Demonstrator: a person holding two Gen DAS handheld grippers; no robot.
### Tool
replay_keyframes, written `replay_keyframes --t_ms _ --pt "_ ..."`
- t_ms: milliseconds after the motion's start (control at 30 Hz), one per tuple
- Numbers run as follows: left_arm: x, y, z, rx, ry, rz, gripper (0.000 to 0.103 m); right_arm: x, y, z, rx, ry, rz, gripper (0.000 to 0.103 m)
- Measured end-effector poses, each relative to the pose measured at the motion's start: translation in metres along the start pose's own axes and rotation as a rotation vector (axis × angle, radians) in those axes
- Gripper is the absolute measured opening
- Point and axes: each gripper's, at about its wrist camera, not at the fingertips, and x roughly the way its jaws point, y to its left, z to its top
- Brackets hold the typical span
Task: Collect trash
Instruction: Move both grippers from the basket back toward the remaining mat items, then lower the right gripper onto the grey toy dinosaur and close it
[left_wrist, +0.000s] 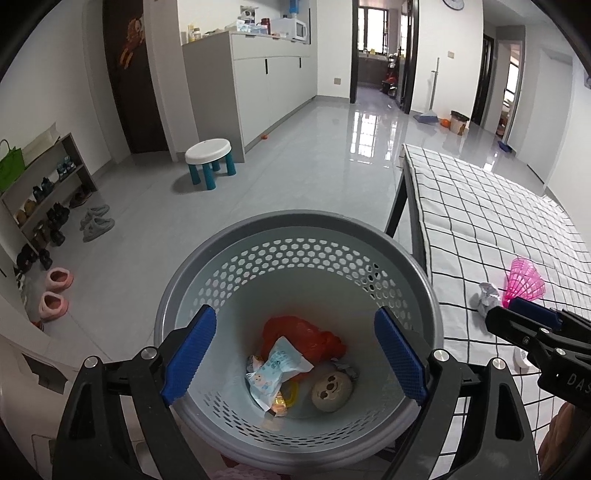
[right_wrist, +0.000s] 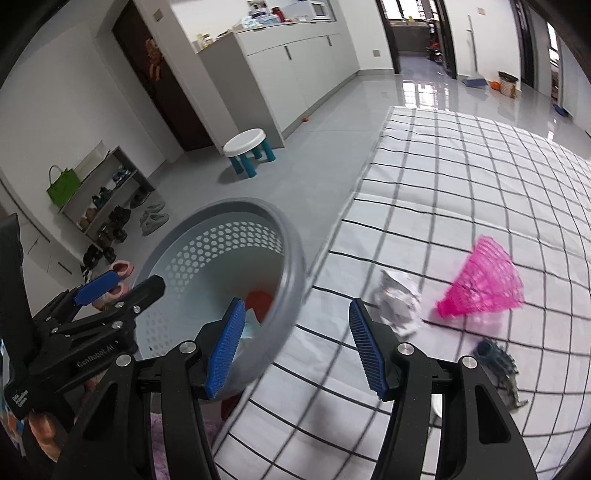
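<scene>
A grey perforated trash basket (left_wrist: 295, 229) stands beside the checked bed; it holds a red bag (left_wrist: 306, 332), a pale blue wrapper (left_wrist: 277, 369) and a round face toy (left_wrist: 330, 391). My left gripper (left_wrist: 295, 356) is open and empty above the basket's mouth. My right gripper (right_wrist: 297, 349) is open and empty over the bed's edge next to the basket (right_wrist: 291, 258). A crumpled white paper (right_wrist: 400, 304) lies on the bed just right of its right finger; it also shows in the left wrist view (left_wrist: 487, 297). The right gripper (left_wrist: 535, 325) shows at the right of the left wrist view.
A pink mesh cone (right_wrist: 484, 284) lies on the checked bed cover (right_wrist: 443, 177), with a dark toy (right_wrist: 498, 365) nearer me. A small white stool (left_wrist: 210, 158) stands on the grey floor. A shoe rack (left_wrist: 48, 199) and slippers (left_wrist: 55, 291) line the left wall.
</scene>
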Motion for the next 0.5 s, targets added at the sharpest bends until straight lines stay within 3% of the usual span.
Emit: replay_keyframes --t_ms 500 --pt "-0.009 -0.028 -0.004 0.057 -0.022 -0.048 0.088 -0.037 -0.053 -0.005 0.102 -0.05 -0.071 0.056"
